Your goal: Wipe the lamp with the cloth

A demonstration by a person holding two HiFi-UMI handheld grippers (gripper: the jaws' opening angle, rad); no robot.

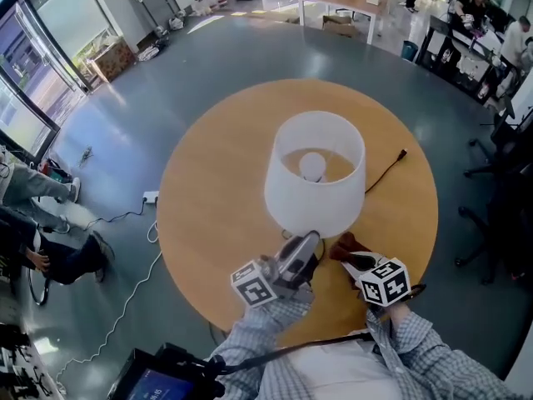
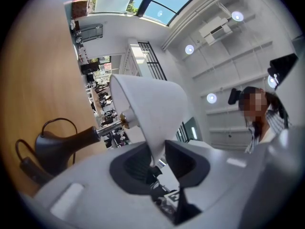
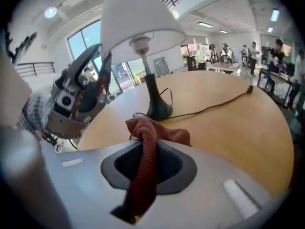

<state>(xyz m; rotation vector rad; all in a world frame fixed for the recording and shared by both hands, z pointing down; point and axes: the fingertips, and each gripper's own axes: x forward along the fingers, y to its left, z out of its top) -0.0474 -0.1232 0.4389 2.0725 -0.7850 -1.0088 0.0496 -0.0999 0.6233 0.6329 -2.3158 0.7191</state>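
A lamp with a white shade (image 1: 315, 173) stands in the middle of a round wooden table (image 1: 208, 198). My left gripper (image 1: 306, 242) is shut on the shade's near lower rim, and the left gripper view shows the white shade (image 2: 152, 109) pinched between the dark pads, above the black lamp base (image 2: 62, 144). My right gripper (image 1: 350, 258) is just right of it, shut on a red-brown cloth (image 1: 344, 245). In the right gripper view the cloth (image 3: 147, 147) hangs bunched between the jaws, short of the lamp base (image 3: 156, 106). The left gripper (image 3: 102, 61) shows at the shade (image 3: 136, 18).
The lamp's black cord (image 1: 385, 171) runs across the table to the right, its plug lying loose. A white power strip (image 1: 150, 197) and cable lie on the floor at left, near seated people's legs (image 1: 50, 248). Office chairs (image 1: 491, 165) stand at right.
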